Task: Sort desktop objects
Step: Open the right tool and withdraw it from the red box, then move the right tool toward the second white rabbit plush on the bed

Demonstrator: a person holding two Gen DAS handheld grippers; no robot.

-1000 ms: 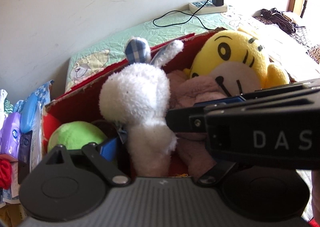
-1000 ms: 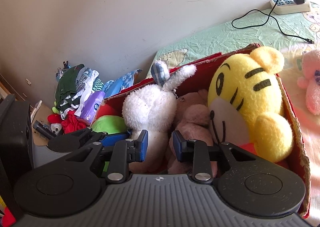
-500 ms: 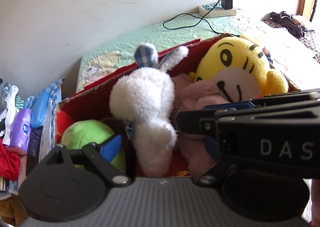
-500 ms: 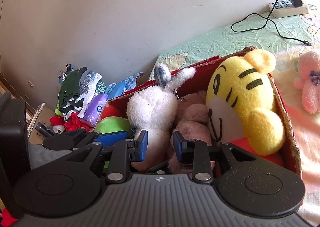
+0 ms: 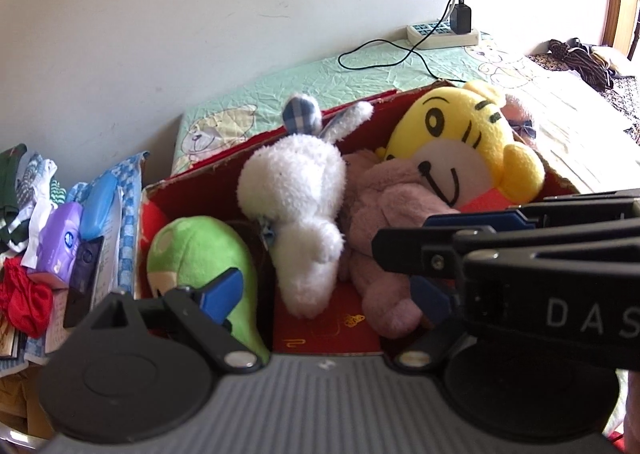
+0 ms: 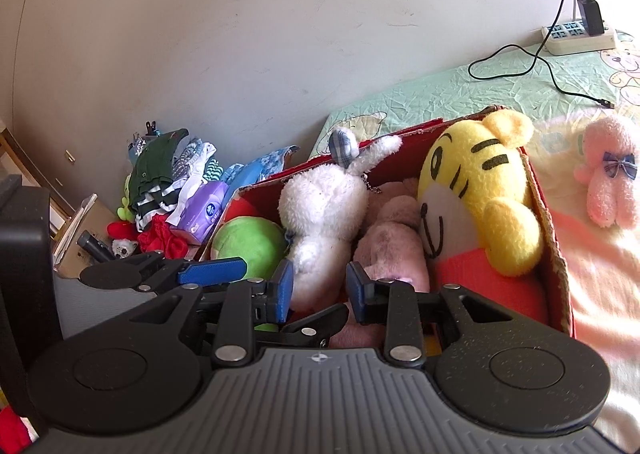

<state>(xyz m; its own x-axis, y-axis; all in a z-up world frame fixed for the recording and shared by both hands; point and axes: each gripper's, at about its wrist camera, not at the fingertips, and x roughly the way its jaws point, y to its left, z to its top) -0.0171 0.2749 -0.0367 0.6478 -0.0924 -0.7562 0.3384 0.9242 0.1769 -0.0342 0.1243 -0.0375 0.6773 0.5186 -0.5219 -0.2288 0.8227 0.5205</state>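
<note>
A red cardboard box (image 6: 554, 250) on the bed holds a green plush (image 6: 248, 240), a white rabbit (image 6: 320, 205) with a checked ear, a pink plush (image 6: 392, 242) and a yellow tiger (image 6: 480, 181). My right gripper (image 6: 320, 290) is open at the box's near edge, between the rabbit's bottom and the pink plush, holding nothing. My left gripper (image 5: 326, 296) is open wide, with the white rabbit (image 5: 296, 205) beyond its fingers; the right gripper's black body hides part of its right finger. A small pink rabbit (image 6: 610, 181) with a bow lies outside the box.
A pile of clothes (image 6: 168, 169) and a purple tissue pack (image 6: 204, 209) sit left of the box. A power strip (image 6: 576, 37) with a charger and a black cable (image 6: 516, 65) lies on the green sheet by the wall. Dark cord (image 5: 580, 57) lies far right.
Both grippers have drawn back and up from the box, so more of it and the bed shows. Both stay open and the toys have not moved.
</note>
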